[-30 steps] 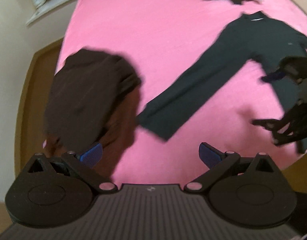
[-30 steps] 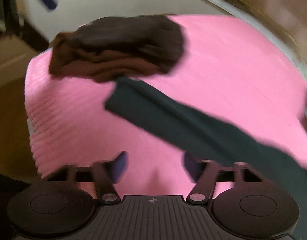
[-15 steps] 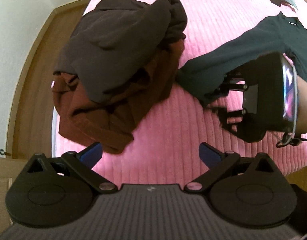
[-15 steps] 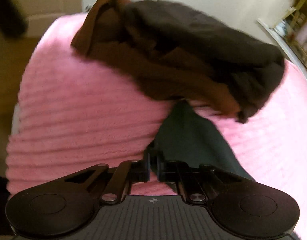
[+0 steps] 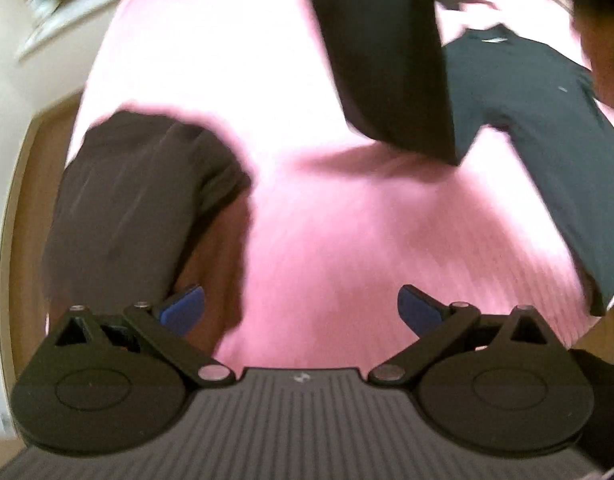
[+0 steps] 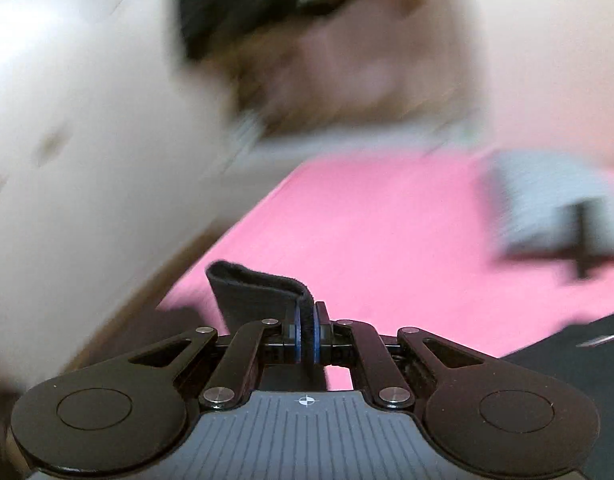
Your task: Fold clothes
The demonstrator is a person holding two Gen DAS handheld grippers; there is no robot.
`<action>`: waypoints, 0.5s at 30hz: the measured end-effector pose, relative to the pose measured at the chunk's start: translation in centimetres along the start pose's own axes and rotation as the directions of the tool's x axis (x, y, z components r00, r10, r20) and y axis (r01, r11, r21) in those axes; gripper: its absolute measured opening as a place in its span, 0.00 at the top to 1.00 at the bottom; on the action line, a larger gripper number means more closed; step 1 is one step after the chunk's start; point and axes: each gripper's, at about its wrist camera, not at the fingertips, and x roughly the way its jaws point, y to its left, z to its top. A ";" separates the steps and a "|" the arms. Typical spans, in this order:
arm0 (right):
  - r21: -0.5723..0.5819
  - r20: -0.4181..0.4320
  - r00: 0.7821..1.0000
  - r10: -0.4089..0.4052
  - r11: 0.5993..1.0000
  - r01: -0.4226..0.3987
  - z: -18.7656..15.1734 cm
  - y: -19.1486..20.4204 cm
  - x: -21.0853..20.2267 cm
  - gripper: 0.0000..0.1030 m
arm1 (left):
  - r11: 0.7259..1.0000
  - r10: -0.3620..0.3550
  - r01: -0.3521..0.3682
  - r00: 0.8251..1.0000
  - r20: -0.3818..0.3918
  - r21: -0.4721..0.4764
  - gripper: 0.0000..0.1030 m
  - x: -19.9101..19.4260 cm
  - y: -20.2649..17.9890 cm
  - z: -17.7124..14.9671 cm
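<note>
The dark long-sleeved shirt (image 5: pixel 547 128) lies spread on the pink bed cover (image 5: pixel 347 232), its body toward two o'clock in my left view, and one sleeve (image 5: pixel 391 60) is lifted off the cover and hangs at about one o'clock, throwing a shadow on the pink below it. My right tool (image 6: pixel 306 336) has that sleeve's cuff (image 6: pixel 259 292): the jaws are pressed together on the dark cloth, a fold of which stands up just left of the blue pads (image 6: pixel 294 334). My left tool (image 5: pixel 301 312) is wide apart and has hold of nothing, its blue-tipped fingers (image 5: pixel 185 308) hovering over the cover near six o'clock. Just beyond the left finger, from eight to ten o'clock, sits a heap of brown clothes (image 5: pixel 147 208), a darker piece on top of a rust-coloured one, well apart from the shirt. At twelve o'clock in the left view, and at three o'clock in the right, a grey striped garment (image 6: pixel 555 208) lies at the far side of the bed, crossed by a dark strip. Both views are blurred; a pale wall (image 6: pixel 87 120) fills the right view from nine to eleven o'clock.
</note>
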 end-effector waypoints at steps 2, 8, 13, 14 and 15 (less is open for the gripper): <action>0.135 0.088 0.989 -0.119 0.985 0.107 1.5 -6.9 -2.4 0.97 | 0.998 -0.010 0.009 1.000 0.027 0.064 0.02 0.3 -2.4 2.0; 0.495 0.059 0.915 -0.398 0.808 0.320 -0.8 -26.8 -5.6 0.97 | 0.987 -0.025 0.016 0.998 0.051 0.160 0.02 2.6 -11.2 7.2; 0.578 -0.098 0.939 -0.329 0.749 0.323 -6.4 -35.6 -3.7 0.97 | 0.980 -0.029 0.031 0.999 -0.013 0.196 0.02 4.9 -20.1 9.7; 0.587 -0.117 0.944 -0.308 0.746 0.315 -7.1 -36.9 -3.4 0.97 | 0.978 -0.031 0.036 0.999 -0.028 0.205 0.02 5.3 -22.0 10.2; 0.595 -0.135 0.949 -0.286 0.743 0.308 -7.8 -38.1 -3.1 0.97 | 0.976 -0.033 0.042 0.999 -0.043 0.214 0.02 5.7 -23.9 10.6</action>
